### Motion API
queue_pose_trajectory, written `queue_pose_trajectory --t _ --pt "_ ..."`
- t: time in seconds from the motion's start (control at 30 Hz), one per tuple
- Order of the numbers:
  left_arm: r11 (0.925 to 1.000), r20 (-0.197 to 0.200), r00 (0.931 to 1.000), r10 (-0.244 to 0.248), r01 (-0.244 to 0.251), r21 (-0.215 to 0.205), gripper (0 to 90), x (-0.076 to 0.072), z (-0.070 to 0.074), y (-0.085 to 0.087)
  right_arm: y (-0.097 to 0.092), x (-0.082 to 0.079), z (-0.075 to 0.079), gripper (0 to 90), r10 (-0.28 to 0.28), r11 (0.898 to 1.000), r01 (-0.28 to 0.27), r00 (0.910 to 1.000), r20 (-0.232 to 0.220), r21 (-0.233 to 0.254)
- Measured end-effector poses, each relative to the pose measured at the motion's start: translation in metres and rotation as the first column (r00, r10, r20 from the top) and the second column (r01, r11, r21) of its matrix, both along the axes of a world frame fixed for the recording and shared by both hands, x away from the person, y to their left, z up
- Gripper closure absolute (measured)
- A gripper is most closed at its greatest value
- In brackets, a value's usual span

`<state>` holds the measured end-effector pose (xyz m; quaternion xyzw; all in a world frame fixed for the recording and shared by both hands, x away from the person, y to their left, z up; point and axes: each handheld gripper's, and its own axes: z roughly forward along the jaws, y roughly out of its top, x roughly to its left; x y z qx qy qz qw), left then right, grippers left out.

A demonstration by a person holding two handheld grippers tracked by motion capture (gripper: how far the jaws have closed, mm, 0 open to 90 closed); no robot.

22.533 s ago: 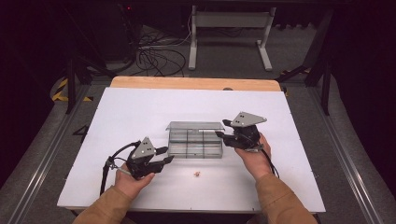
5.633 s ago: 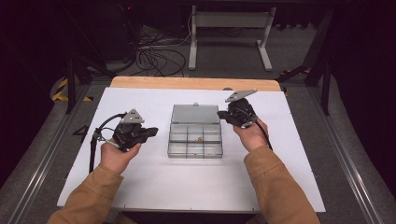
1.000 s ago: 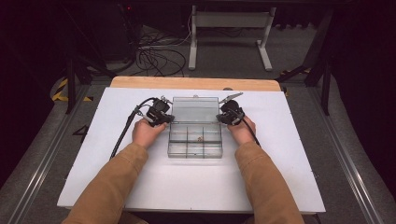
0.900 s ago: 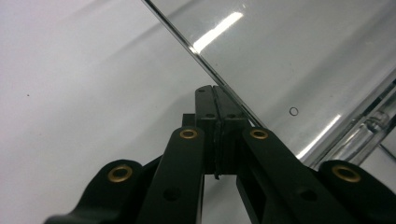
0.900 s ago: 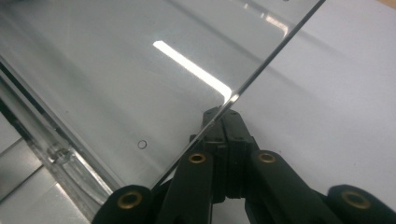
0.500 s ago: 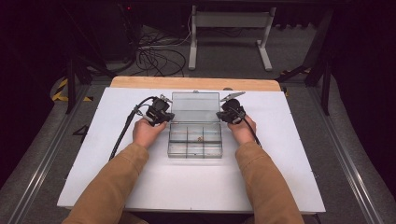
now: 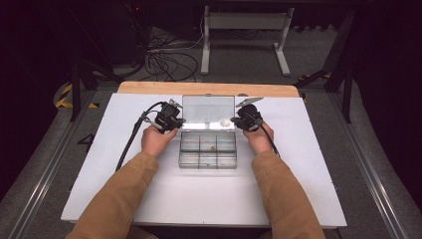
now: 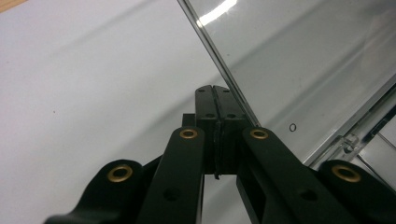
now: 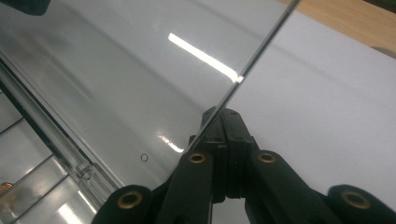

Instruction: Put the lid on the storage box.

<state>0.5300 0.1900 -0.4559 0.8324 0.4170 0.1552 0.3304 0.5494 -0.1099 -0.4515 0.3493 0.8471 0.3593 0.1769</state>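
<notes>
At the centre of the high view a clear compartment box point(image 7: 208, 150) is seen on the white table point(image 7: 209, 199), and its transparent lid point(image 7: 208, 109) is now raised to stand nearly upright at the box's far edge, where half a second ago it was tilted lower and a second ago lower still. The left gripper point(image 7: 171, 119) is placed against the lid's left side edge and the right gripper point(image 7: 241, 121) against its right side edge, both a little higher in the frame than they were a second ago. In the left gripper view the jaws are seen pressed fully together with nothing between them, the lid's edge point(image 8: 219, 65) running just beside their tips. In the right gripper view the jaws are likewise closed on nothing, with the lid's edge point(image 9: 252, 60) crossing their tips. A small brownish item point(image 7: 213, 147) is seen in a middle compartment, too small to be identified.
</notes>
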Motion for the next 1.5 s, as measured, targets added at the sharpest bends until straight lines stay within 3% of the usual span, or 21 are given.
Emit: queue_pose_trajectory --t 0.9,1.5 --pt "0.9998 0.035 0.9994 0.005 -0.005 -0.018 89.6 -0.004 0.01 0.003 -0.004 -0.004 0.01 90.0 0.004 1.0 -0.005 0.9993 0.036 0.02" --pt "0.9993 0.046 0.9985 -0.031 0.032 -0.022 89.5 -0.01 0.018 0.006 -0.007 -0.012 0.019 90.0 0.032 0.999 -0.034 0.9982 0.05 0.025"
